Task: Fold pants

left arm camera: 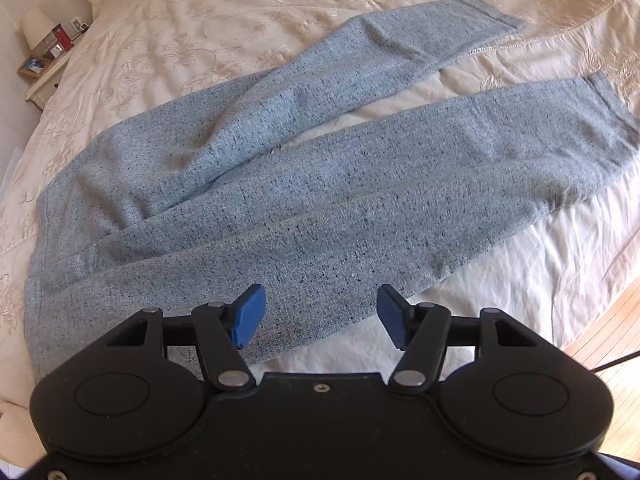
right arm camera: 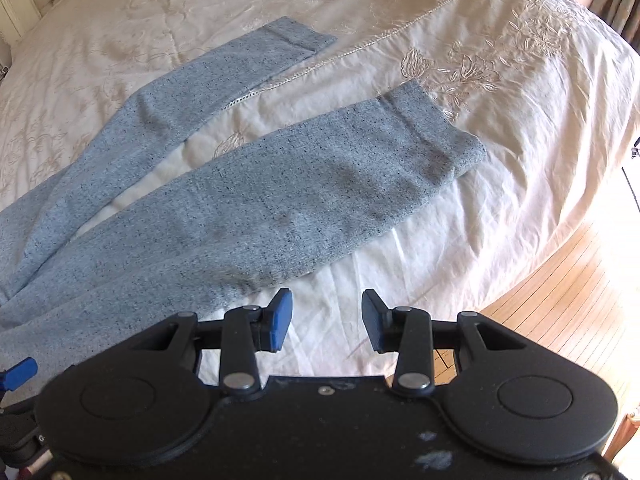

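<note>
One pair of grey-blue pants is laid flat on the bed, its two legs spread in a V toward the far edge. Two grippers are seen: the left gripper is held spread above the near leg, and the right gripper spread over bare sheet at the near edge. The waistband is cut off at the frame edge. A nightstand with one lamp is seen beyond the bed's far corner.
</note>
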{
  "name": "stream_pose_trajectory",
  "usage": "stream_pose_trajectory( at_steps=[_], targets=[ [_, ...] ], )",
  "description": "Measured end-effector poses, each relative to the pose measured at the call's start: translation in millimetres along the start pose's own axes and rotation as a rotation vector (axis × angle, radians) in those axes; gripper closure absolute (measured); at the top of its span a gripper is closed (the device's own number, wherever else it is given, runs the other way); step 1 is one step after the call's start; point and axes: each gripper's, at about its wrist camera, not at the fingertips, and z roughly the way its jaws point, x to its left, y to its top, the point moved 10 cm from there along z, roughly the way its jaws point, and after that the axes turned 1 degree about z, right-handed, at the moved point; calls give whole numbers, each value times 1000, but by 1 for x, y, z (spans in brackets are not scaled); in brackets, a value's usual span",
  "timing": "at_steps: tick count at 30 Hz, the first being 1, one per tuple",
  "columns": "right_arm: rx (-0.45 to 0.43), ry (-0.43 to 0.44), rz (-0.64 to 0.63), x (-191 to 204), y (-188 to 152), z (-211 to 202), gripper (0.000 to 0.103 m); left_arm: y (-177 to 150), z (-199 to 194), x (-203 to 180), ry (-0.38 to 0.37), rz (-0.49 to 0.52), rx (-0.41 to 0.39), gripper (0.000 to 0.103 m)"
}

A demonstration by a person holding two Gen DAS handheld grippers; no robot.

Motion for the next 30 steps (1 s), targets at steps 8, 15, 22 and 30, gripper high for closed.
stream_pose_trajectory(
  at_steps=[8, 15, 22, 30],
  targets=[
    [62, 77, -118, 8, 26, 26, 62, -16, 33, -39, 55, 128, 14, 38],
    [73, 105, -185, 8, 42, 34, 62, -6, 49, -58, 8, 190, 23, 78],
    [96, 95, -172, -8, 52, 53, 62, -16, 26, -57, -130, 142, 54, 98],
    [116, 158, -260, 27, 71, 85, 62, -27, 17, -67, -101, 170, 74, 96]
  ],
)
